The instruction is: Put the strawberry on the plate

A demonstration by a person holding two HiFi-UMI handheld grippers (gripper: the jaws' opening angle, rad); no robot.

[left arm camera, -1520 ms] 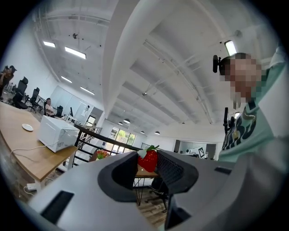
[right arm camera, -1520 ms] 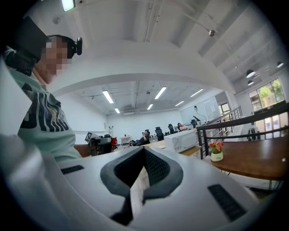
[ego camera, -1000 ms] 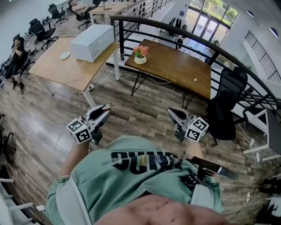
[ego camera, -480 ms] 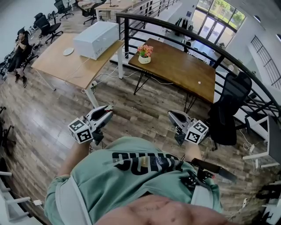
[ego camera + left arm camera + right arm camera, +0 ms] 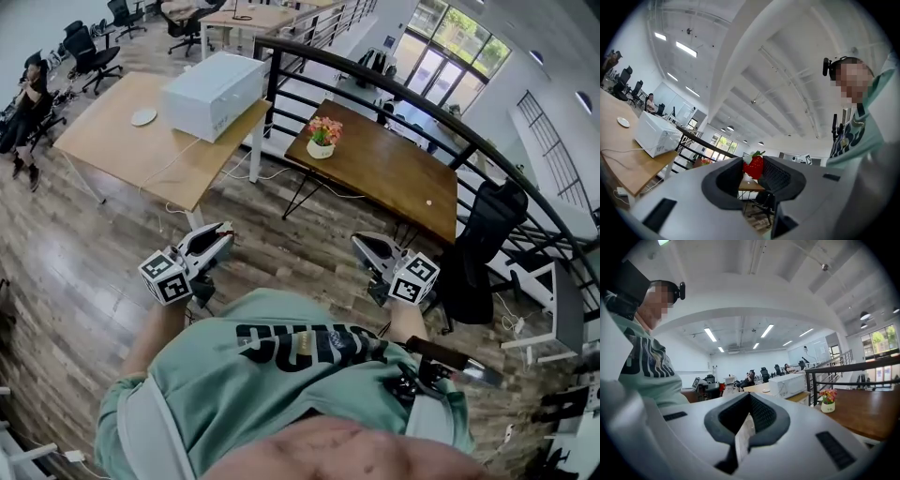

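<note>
Left of centre in the head view, left gripper (image 5: 225, 234) points up-frame with its jaws pinching the strawberry (image 5: 753, 166). Its own view shows the red fruit clamped between the tips of the two pads, leaf cap up, sticking out past them. Strawberry is too small to make out in the head view. White plate (image 5: 142, 116) sits upper left on the light wood table (image 5: 112, 155), beside a white box (image 5: 214, 94) and well apart from the held fruit. Office chairs (image 5: 89, 56) in the top-left corner are partly cut off by the frame edge. Bare wood floor (image 5: 84, 253) lies open between the grippers and both tables. Black railing (image 5: 375, 80) arcs from top centre to the right edge; a dark wood table (image 5: 384, 173) with a flower pot (image 5: 323, 139) sits under that arc, up-frame of the gap between the grippers. Right of centre, right gripper (image 5: 362, 243) has its jaws pressed together at the tips, nothing between them. Black chair (image 5: 483, 244) stands just right of it. Green shirt (image 5: 281, 375) fills the bottom of the frame and hides both forearms and the floor below.
</note>
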